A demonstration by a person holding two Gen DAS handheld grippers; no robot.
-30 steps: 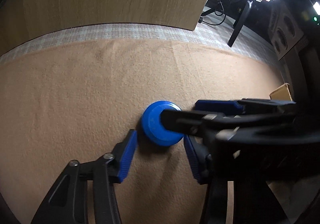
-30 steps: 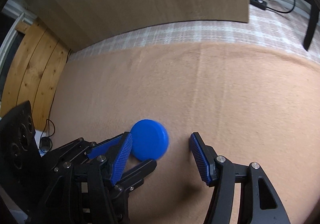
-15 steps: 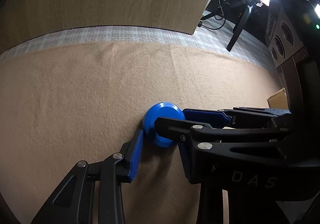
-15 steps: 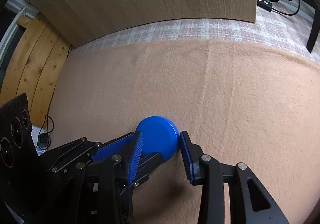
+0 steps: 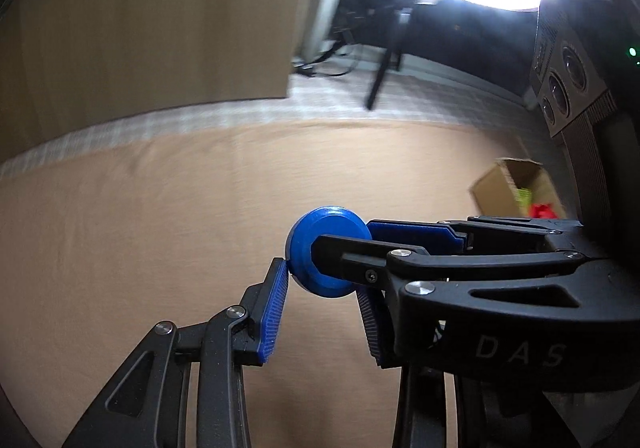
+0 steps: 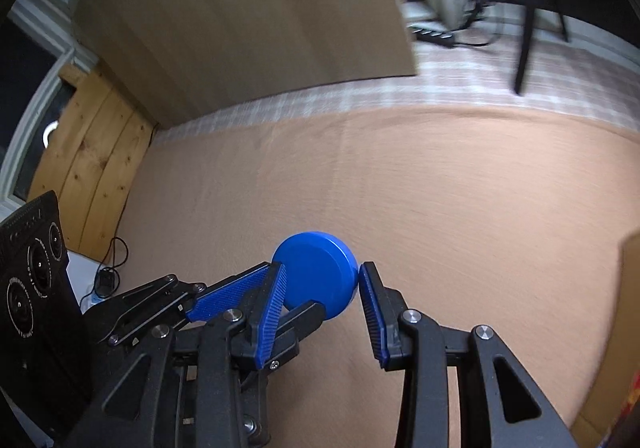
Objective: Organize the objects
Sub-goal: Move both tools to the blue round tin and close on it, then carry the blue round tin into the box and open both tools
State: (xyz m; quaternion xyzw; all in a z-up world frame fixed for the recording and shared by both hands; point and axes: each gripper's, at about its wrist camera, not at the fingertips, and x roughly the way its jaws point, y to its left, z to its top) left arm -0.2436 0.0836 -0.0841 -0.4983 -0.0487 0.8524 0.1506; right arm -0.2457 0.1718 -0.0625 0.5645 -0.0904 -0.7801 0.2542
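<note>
Both grippers pinch the same blue disc (image 5: 326,252) from crossing directions. The left gripper (image 5: 320,290) presses its ribbed blue pads on the disc's rim, one pad at the lower left edge and the other half hidden behind the crossing finger. The right gripper (image 6: 322,290) has its pads on the two opposite sides of the rim, so its jaws are closed on the disc too. The disc sits at the fingertips of both, tilted on edge and lifted clear of the tan blanket (image 6: 440,187). The relation that matters, I judge, is the cardboard box (image 5: 508,183): it lies to the right of the jaws and farther away, on the right gripper's side, and the disc probably belongs there. Only the left wrist view shows the open box, with red and yellow-green things inside. The right wrist view shows the disc's smooth face and, at the right border, only a brown edge, perhaps the box.
</note>
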